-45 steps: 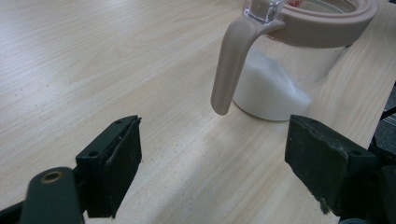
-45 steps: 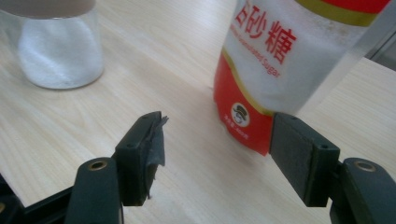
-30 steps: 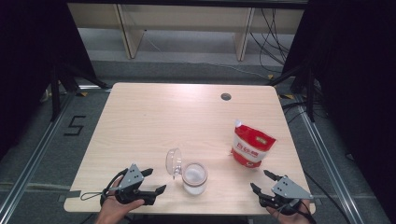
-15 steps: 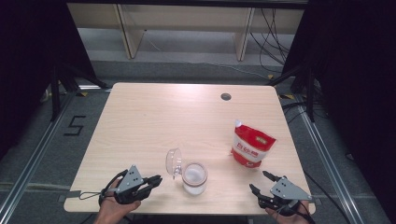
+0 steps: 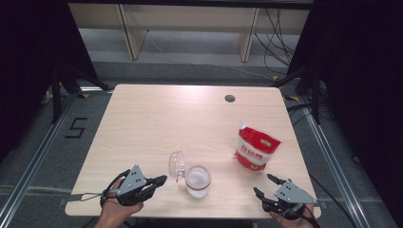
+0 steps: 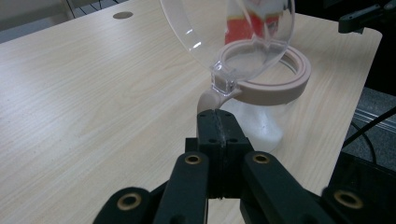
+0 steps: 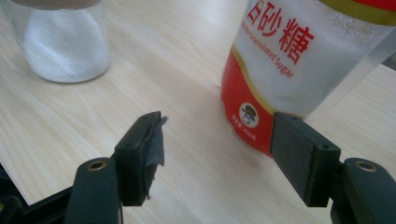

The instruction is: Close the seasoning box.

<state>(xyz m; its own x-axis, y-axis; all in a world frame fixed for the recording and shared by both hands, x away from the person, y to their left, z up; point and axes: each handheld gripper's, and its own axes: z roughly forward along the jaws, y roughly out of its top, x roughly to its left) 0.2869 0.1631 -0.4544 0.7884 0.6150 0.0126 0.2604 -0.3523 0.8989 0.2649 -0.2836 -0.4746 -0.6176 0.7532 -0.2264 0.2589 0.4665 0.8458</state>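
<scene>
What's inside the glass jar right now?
The glass jar holds white granules, likely sugar, filling most of its body, seen through the wall in the right gripper view. Its clear hinged lid stands open. The jar's bottom is hidden beneath the granules.

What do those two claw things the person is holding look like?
Each one is black, with two jointed jaws ending in flat, blocky pads and little brass-coloured pins at the joints. The left gripper and right gripper both carry a grey three-cornered plate on top, and a dark cable trails from each.
</scene>
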